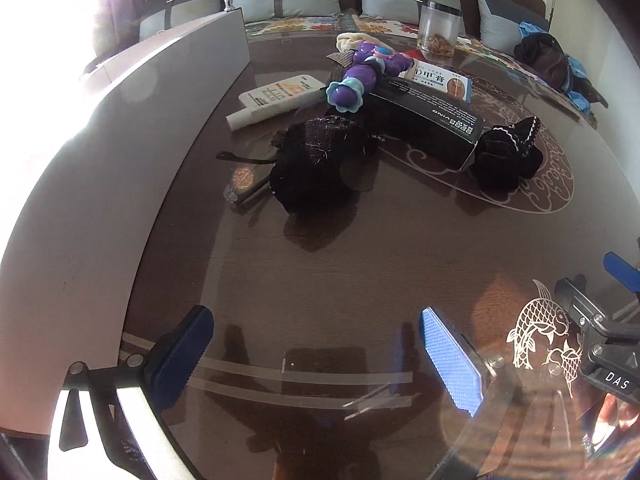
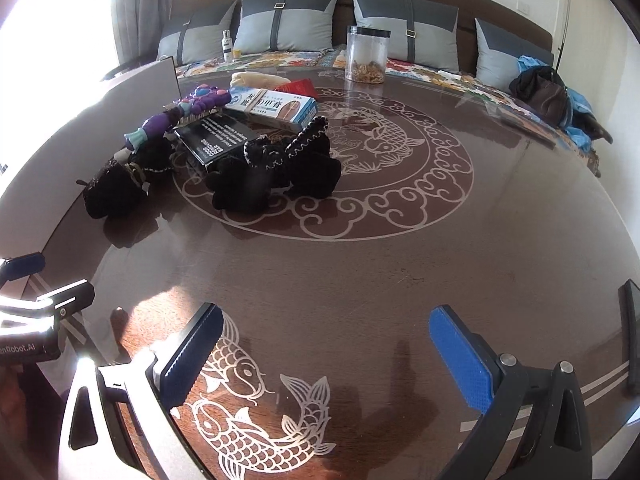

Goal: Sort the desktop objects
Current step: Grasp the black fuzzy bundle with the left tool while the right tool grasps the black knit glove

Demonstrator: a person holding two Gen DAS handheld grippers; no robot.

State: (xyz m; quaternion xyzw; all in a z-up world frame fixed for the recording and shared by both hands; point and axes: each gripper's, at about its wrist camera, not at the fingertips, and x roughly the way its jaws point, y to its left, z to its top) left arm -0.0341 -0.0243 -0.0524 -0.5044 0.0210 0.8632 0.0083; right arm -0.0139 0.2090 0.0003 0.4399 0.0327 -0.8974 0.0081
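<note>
1. Left gripper [image 1: 316, 356] hovers low over the glass surface [image 1: 360, 264], jaws wide apart, holding nothing.
2. Right gripper [image 2: 326, 354] likewise, jaws apart and empty, above the koi pattern [image 2: 256, 420].
3. Clutter sits well ahead of both: purple toy [image 1: 362, 76] lying over the black box [image 1: 432, 120], a blue-and-white carton [image 2: 272, 106] beside it.
4. Two black fabric pieces [image 1: 316, 168] [image 2: 276, 172], possibly gloves; too dark to tell.
5. Clear jar [image 2: 367, 54] stands at the far edge.
</note>
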